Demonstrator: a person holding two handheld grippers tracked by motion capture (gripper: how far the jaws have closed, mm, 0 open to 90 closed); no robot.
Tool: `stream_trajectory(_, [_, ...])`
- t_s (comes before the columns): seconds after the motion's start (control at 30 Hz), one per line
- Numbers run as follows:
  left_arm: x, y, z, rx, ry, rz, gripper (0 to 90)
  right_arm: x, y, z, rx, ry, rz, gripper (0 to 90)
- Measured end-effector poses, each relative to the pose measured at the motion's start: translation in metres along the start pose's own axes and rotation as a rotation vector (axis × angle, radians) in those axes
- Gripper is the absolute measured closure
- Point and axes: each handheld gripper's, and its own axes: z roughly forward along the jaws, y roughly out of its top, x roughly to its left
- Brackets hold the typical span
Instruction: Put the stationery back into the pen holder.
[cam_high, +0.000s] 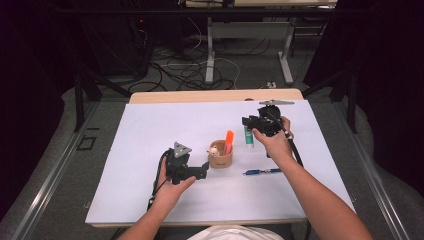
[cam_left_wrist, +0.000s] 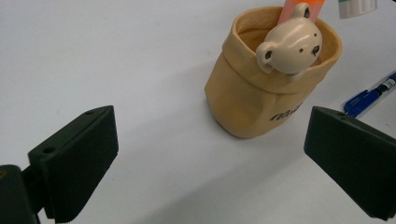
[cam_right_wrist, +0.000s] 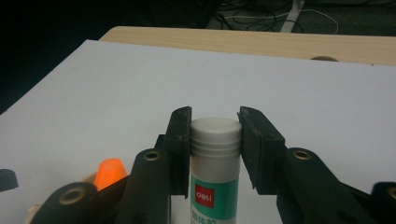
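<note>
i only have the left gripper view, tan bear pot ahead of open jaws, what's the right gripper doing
Observer: The right gripper is closed on the cap of a glue stick standing upright.
Operator: where's that relative to the pot
Observer: In the high view the glue stick is right of the pot and a little farther from the person.
Operator: that blue thing at my edge?
Observer: A blue pen lying flat, right of the pot, on the near side.

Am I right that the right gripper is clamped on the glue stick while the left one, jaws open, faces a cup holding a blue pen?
Not quite: the cup holds an orange marker, as the high view shows. The blue pen lies on the table. The rest stands.
</note>
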Motion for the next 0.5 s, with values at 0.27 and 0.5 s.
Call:
stream_trajectory(0.27, [0.0,0.003,-0.004,-0.026,-0.01,-0.001,7.3,0.01,0.005,-0.014,-0.051,0.018,-0.044,65.2])
stream_trajectory(0.5, [-0.003,0.009,-0.011,-0.063,-0.039,0.006,13.0,0.019,0.003,-0.027,-0.088,0.044,-0.083,65.2])
